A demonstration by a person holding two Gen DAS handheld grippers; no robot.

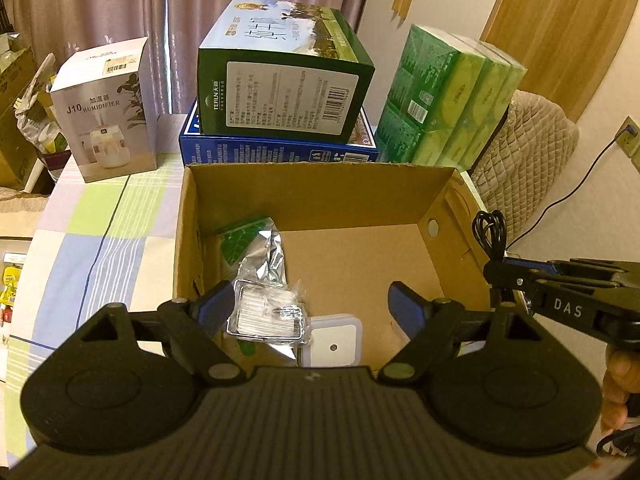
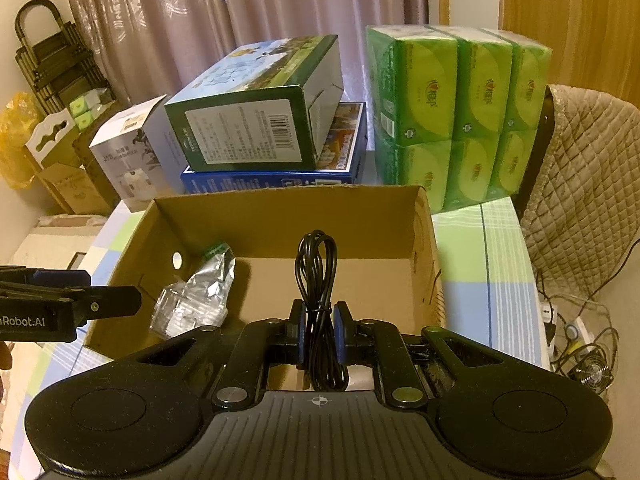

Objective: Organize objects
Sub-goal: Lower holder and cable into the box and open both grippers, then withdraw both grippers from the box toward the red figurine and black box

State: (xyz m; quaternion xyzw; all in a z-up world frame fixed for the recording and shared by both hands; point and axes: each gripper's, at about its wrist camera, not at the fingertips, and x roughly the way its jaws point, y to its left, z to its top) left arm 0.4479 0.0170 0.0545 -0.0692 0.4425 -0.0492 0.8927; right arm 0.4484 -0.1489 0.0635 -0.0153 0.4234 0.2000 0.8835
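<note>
Cable coil upright, long axis vertical, in R gripper.

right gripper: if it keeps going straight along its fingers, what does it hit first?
Probably the far wall of the cardboard box. The right gripper, shut on the coiled black cable, points over the near rim across bare box floor. The foil packets lie left of that line. Depth is uncertain.

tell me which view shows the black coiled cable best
The right wrist view: the bundled black coiled cable stands centred, pinched in the right claw. The left wrist view shows only its looped top at the frame's right edge.
</note>
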